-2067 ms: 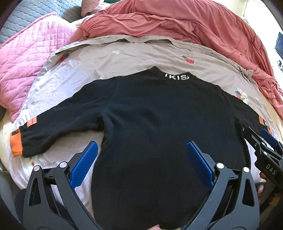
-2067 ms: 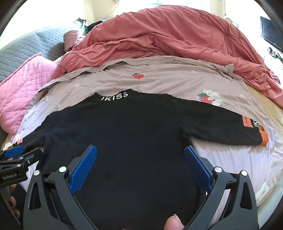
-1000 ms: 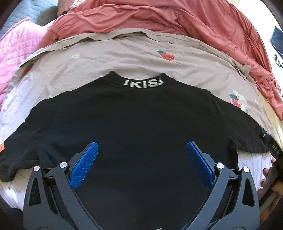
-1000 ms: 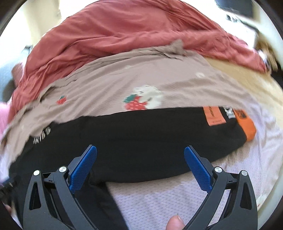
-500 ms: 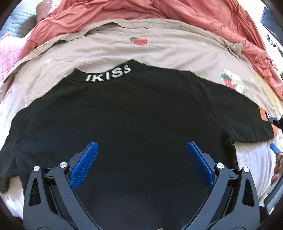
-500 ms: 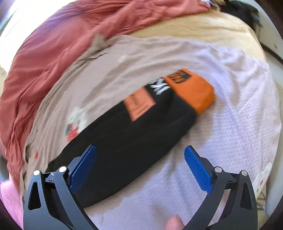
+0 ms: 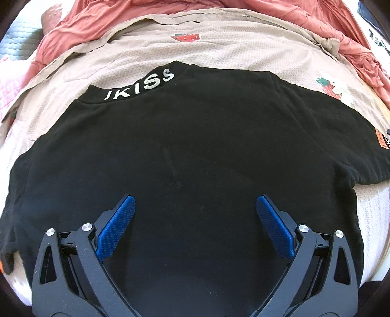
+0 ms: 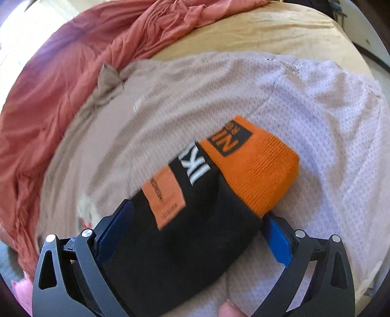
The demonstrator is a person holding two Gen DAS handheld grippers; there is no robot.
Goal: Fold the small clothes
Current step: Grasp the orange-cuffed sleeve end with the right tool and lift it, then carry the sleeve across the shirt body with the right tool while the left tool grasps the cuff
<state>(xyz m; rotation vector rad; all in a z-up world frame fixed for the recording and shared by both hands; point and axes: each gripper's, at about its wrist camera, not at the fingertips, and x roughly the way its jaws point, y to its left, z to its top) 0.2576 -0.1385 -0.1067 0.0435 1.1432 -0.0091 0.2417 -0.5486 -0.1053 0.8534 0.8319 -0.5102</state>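
Black knit sweater (image 7: 190,151) with white lettering on its collar lies spread flat, back up, on a pale waffle-textured bedsheet (image 7: 219,48) printed with strawberries. Its right sleeve (image 8: 185,234), ending in a ribbed orange cuff (image 8: 263,165) and bearing an orange patch and white letters, stretches out across the same sheet. The right gripper (image 8: 197,234) straddles this sleeve just behind the cuff: its blue pads (image 8: 277,241) stand spread wide on either side of the fabric, at its edges but not pressing it together. A fingertip (image 8: 229,309) shows at the bottom edge of the right wrist view. The left gripper (image 7: 195,226) hovers over the lower body of the sweater, its blue-padded fingers (image 7: 114,226) wide apart and holding nothing. Beyond the sheet lies a rumpled salmon-red duvet (image 7: 292,14), with a pink quilted pillow (image 7: 9,80) at the left.
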